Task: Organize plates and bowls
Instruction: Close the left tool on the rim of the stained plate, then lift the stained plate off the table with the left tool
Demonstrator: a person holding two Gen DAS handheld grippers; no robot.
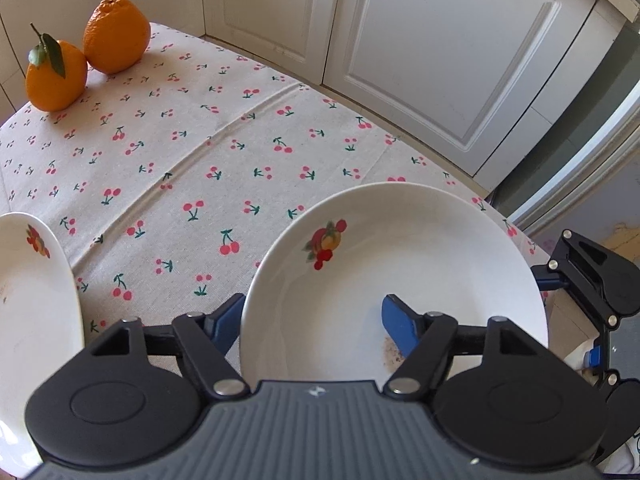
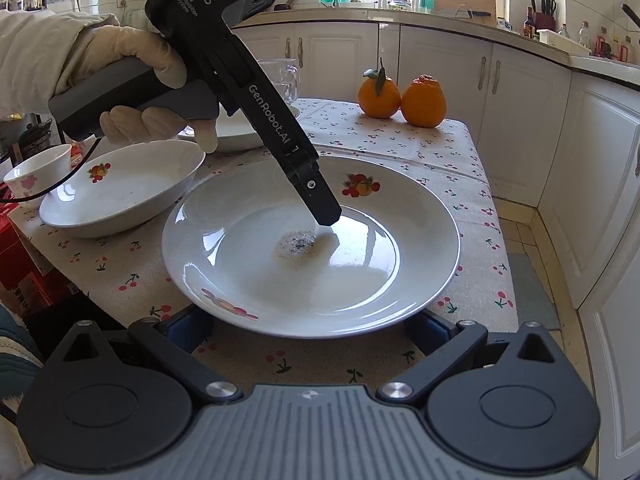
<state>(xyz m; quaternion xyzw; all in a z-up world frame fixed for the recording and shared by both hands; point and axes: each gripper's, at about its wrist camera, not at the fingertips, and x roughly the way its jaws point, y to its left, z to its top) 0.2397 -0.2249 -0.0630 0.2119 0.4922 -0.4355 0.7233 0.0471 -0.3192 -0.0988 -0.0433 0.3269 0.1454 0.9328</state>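
We see the left claw straddling the large plate's near rim at lower centre, pads not yet pressing. The right claw gapes wide beneath that rim, gripping nothing. We judge the left should clamp squarely before lifting toward the second plate at left.

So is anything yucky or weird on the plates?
Yes. The big plate near the table's front edge has a brownish, speckled smear in its middle, like dried food. The left tongs straddle its rim, one finger reaching right down by that spot. The shallow bowl beside it looks clean, just faintly dusty.
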